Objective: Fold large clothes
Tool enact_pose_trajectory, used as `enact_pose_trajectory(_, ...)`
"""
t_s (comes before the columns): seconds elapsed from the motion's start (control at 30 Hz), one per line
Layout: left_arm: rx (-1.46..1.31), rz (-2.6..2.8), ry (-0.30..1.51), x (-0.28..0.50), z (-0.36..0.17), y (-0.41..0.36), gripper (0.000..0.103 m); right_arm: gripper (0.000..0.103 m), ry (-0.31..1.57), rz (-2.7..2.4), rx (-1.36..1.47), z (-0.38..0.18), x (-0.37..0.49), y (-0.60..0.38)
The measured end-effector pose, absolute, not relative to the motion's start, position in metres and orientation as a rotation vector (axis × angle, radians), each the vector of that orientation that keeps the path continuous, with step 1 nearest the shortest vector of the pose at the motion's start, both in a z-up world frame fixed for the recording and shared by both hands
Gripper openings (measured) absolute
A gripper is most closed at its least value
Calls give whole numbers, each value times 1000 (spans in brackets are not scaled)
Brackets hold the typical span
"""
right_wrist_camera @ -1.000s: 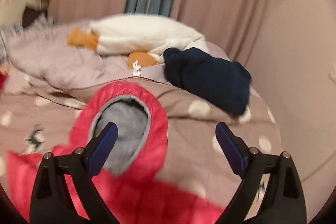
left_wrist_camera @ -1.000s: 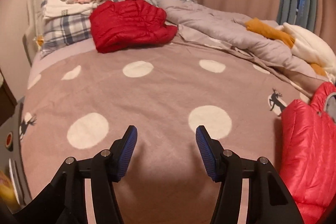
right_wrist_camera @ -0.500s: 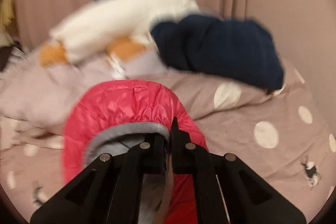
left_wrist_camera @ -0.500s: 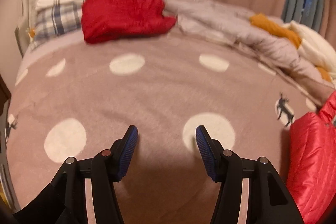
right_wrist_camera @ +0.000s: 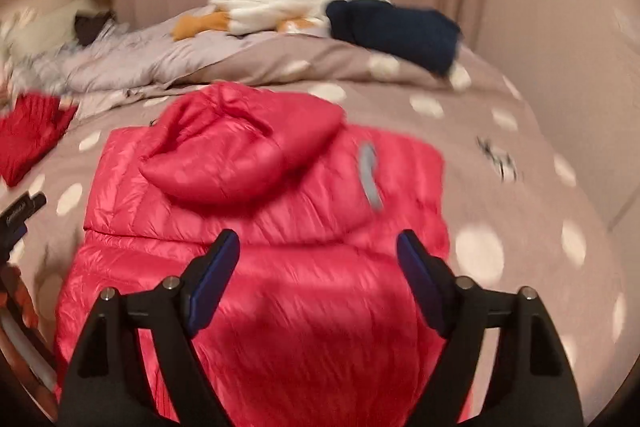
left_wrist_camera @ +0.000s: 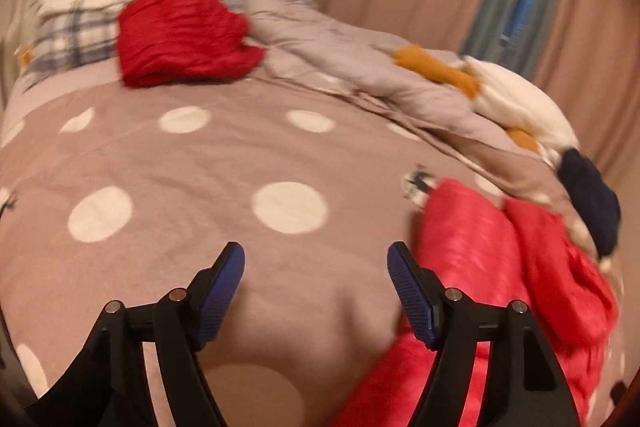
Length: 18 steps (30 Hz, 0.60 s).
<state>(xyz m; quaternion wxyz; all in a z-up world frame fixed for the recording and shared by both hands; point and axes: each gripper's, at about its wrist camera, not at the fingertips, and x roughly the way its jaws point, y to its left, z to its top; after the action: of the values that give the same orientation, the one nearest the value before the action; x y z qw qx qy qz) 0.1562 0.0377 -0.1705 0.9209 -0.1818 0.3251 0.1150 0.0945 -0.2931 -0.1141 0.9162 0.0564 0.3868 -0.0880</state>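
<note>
blurred pink puffer jacket point(right_wrist_camera: 256, 267), lower part cut off

In the lower half of the frame the right gripper point(right_wrist_camera: 316, 259) hangs over the pink puffer jacket point(right_wrist_camera: 256, 267), its jaws just having opened and standing wide with nothing pressed between the blue pads point(right_wrist_camera: 214, 279). The jacket lies flat at centre on the polka-dot blanket point(right_wrist_camera: 500, 163), with its hood point(right_wrist_camera: 240, 151) folded down onto its body and a grey strip (too blurred to name) showing to the hood's right. Along the top lie a white and orange plush toy point(right_wrist_camera: 288, 3) touching a dark navy garment point(right_wrist_camera: 400, 31), a rumpled grey duvet point(right_wrist_camera: 132, 63) at upper left, and a red garment point(right_wrist_camera: 28, 135) at the left edge.
</note>
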Motion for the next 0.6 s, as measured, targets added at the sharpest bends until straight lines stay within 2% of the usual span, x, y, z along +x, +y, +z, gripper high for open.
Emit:
enact_pose_trajectory(0.1, -376, 165, 655, 156, -164, 24, 73, 81, 792, -167, 269, -120, 94, -305)
enact_pose_trajectory(0.17, -411, 111, 661, 161, -160, 16, 81, 83, 776, -164, 336, -121, 97, -308)
enact_pose_trajectory(0.3, -454, -82, 725, 177, -159, -9, 86, 82, 734, -57, 495, -125, 122, -307)
enact_pose_trajectory(0.37, -447, -97, 756, 184, -166, -22, 86, 78, 729, -40, 556, -133, 142, -307)
enact_pose_trajectory(0.43, -459, -125, 790, 190, -172, -34, 86, 56, 762, -3, 633, -150, 164, -306)
enact_pose_trajectory(0.47, -460, -153, 810, 194, -176, -40, 86, 50, 801, 29, 665, -161, 175, -303)
enact_pose_trajectory(0.53, -455, -195, 841, 199, -182, -49, 86, 21, 836, 67, 706, -178, 187, -299)
enact_pose_trajectory(0.6, -446, -188, 870, 201, -186, -54, 86, 13, 821, 24, 697, -181, 184, -297)
